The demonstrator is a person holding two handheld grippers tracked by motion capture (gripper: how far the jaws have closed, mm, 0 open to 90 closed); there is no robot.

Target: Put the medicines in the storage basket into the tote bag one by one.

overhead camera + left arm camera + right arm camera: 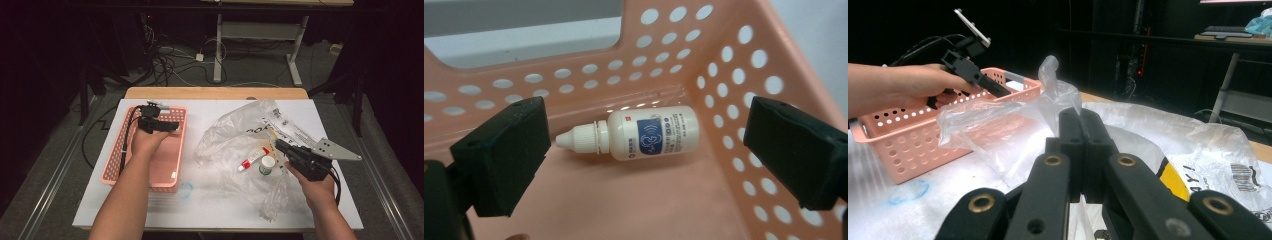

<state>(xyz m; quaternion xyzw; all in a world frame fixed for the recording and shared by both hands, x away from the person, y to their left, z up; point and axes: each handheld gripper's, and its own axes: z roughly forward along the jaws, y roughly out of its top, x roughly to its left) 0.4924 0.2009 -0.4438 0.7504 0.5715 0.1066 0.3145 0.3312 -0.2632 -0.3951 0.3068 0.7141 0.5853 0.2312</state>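
Left claw (644, 155) hangs apart over the dropper bottle (634, 134) lying in the pink basket (734, 75); right claw (1082, 130) pinches the plastic bag (1168, 135) together, probably holding it steady.

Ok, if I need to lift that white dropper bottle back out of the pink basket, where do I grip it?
Grip the white dropper bottle across its wide labelled body, not the tapered cap. It lies on its side near the pink basket's corner, so come straight down with one jaw on each long side.
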